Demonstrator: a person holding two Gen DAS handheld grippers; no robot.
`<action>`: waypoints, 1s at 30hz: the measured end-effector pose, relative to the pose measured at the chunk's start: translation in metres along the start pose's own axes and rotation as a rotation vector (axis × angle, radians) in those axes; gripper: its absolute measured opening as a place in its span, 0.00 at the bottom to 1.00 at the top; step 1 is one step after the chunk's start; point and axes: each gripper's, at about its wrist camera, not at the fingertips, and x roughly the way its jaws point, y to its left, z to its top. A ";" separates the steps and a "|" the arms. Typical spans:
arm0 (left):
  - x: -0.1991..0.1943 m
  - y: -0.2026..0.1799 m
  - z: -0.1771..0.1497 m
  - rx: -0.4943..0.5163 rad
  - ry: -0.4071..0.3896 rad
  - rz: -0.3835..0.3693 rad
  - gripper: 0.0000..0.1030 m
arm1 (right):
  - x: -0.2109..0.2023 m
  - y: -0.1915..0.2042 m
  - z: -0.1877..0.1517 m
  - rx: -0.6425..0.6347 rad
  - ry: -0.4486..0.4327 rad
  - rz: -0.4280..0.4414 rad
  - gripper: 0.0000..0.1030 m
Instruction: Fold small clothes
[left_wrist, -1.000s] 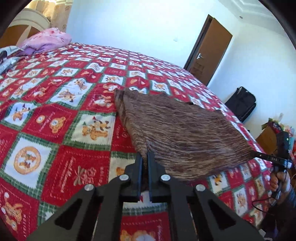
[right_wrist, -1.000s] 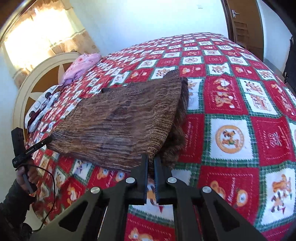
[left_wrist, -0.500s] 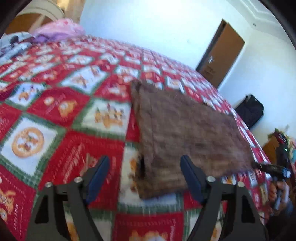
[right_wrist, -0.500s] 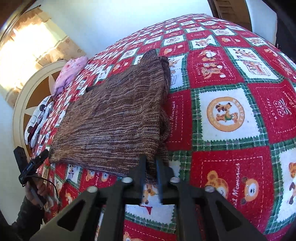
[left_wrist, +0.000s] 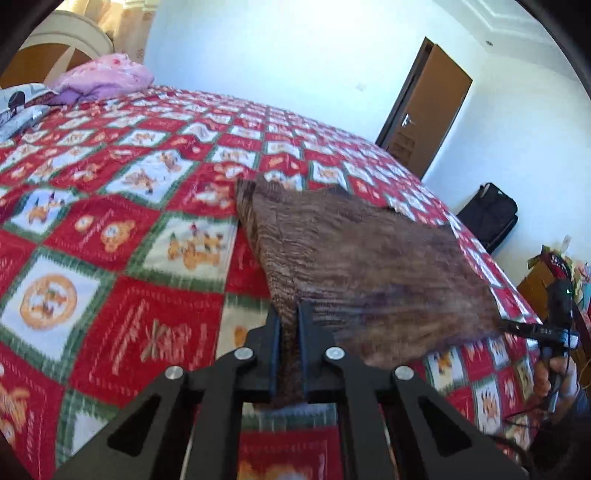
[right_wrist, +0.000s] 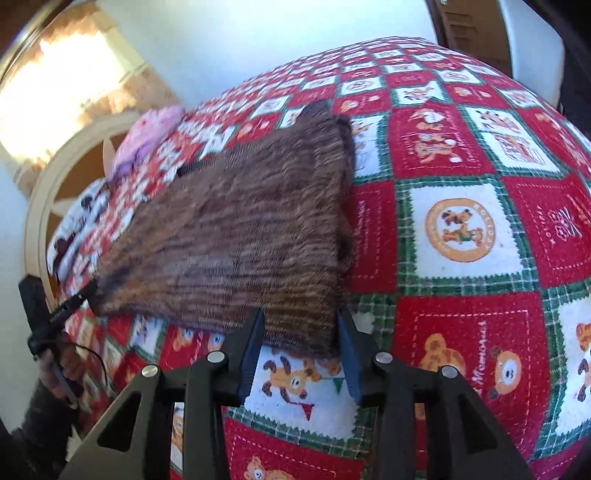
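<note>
— Brown knit, streaked light and dark: where is the garment (left_wrist: 362, 266) lying?

— Spread on the bed (left_wrist: 110, 229), over a red quilt with green-edged white squares of cartoon bears. It lies in a folded slab, with one long doubled edge running away from the cameras and its near end towards the foot of the bed.

— What is the left gripper (left_wrist: 290, 334) doing?

— Its jaws are pinched narrow on the near left corner of the garment; a strip of the brown knit runs down between the two black fingers (left_wrist: 273, 343).

— And the right gripper (right_wrist: 301, 332)?

— Its jaws are opening. The blue-faced pads (right_wrist: 251, 350) stand apart on either side of the garment's near right corner, and the cloth lies between them with a gap at each side, so it is not pressed.

— Can you see each tool from the other camera?

— Yes. In the left wrist view a hand (left_wrist: 554, 373) holds the other black tool at the garment's far right corner. In the right wrist view a hand (right_wrist: 61, 365) in a dark sleeve holds a black tool at the left corner.

— Anything else about the room?

— A pink bundle (left_wrist: 103, 77) and a patterned pillow (left_wrist: 20, 107) at the head of the bed, a brown door (left_wrist: 432, 107), and a black bag (left_wrist: 487, 216) against the white wall.
</note>
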 end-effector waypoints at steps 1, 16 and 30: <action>0.001 0.001 -0.004 0.005 0.013 0.006 0.08 | 0.001 0.004 -0.001 -0.019 0.003 -0.019 0.39; -0.007 0.003 0.006 0.007 -0.034 0.101 0.27 | -0.026 0.008 0.012 0.009 -0.072 -0.119 0.76; 0.019 0.002 -0.010 0.075 0.070 0.285 0.71 | 0.065 0.167 0.020 -0.358 0.044 0.060 0.76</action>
